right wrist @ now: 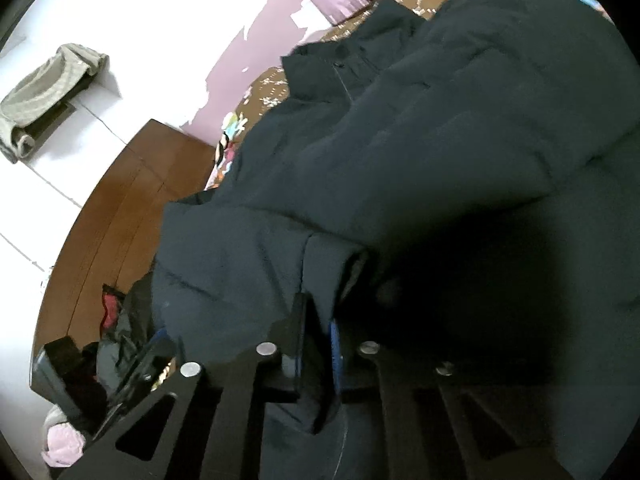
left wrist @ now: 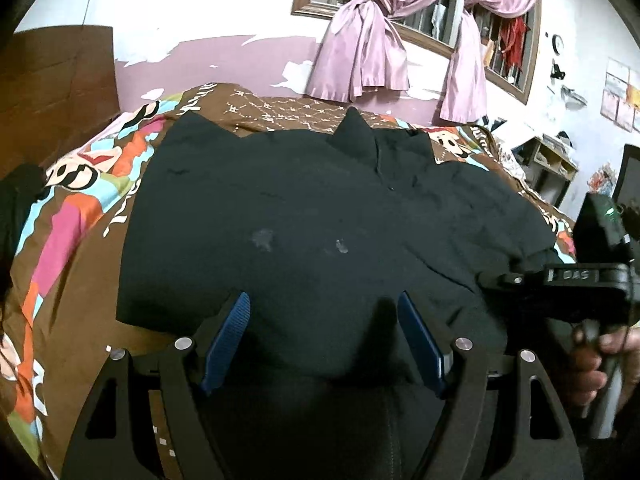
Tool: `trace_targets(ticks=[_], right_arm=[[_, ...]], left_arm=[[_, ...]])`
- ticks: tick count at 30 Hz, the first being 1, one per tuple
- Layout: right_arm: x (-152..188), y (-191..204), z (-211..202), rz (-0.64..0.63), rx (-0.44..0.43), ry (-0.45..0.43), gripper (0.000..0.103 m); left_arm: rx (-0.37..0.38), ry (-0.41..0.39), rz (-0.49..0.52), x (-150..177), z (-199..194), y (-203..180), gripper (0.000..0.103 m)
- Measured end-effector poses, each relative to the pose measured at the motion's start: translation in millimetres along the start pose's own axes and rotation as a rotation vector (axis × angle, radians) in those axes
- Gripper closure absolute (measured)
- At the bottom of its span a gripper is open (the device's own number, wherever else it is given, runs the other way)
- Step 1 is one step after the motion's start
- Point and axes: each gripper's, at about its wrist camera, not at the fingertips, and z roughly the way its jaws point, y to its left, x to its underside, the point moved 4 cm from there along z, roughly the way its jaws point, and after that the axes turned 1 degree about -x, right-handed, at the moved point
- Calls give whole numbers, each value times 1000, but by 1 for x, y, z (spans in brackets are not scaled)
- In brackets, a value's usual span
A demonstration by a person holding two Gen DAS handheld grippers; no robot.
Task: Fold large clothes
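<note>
1. While the black jacket (left wrist: 320, 208) lies spread across the patterned bedspread (left wrist: 76, 216), left gripper (left wrist: 324, 340) hangs released over its near hem.
2. Right gripper (right wrist: 316, 332) is clenched on jacket's cuff edge (right wrist: 332, 268).
3. Bare bedspread left of jacket; headboard (right wrist: 120, 216) beyond.

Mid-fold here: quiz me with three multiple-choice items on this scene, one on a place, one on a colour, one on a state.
1. Where does the dark jacket lie?
A. on the patterned bedspread
B. on a bare floor
C. on a hanger

2. What colour are the curtains?
A. green
B. pink-lilac
C. white

3. How do the right gripper's jaws stand?
A. wide open over the bed
B. closed on a fold of the jacket
C. closed on a curtain

Answers:
1 A, the bedspread shows around the jacket's edges.
2 B, both knotted drapes at the window are pink-lilac.
3 B, dark fabric is pinched between the pads in the right wrist view.
</note>
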Motion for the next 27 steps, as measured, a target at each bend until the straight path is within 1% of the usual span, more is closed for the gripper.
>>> trace_targets(ticks=[4,7,11,14,16,21,23,25,27], right_arm=[[-1,19,-22,-78,-11,-38,99],[-7,28,-37,-116,4,-51,99],[-19,37,-62,-199,65,-102,99],[-35,41,-81,-254,124,-166,99],[-48,37,-90,-275,163,-197,99],[-91,16,-106,-252,260,-282,99],[-105,8,-111,-256,323,-323,99],[-116,-2,-108,-269,386,-342,99],[-123,-12,-100,-311,480,-347,99]], left_arm=[[11,2,0,1,2,0,32],[17,-4,7,-2,-1,-3,32],[20,-20,23,-5,-7,-8,32],[24,-35,19,-8,-11,-8,32],[23,-45,14,-10,-13,-6,32],[3,-34,1,-9,-8,0,32],[-4,-25,6,-7,-5,0,32],[-5,-16,9,-5,-2,-1,32],[-5,-8,12,-3,0,-1,32]])
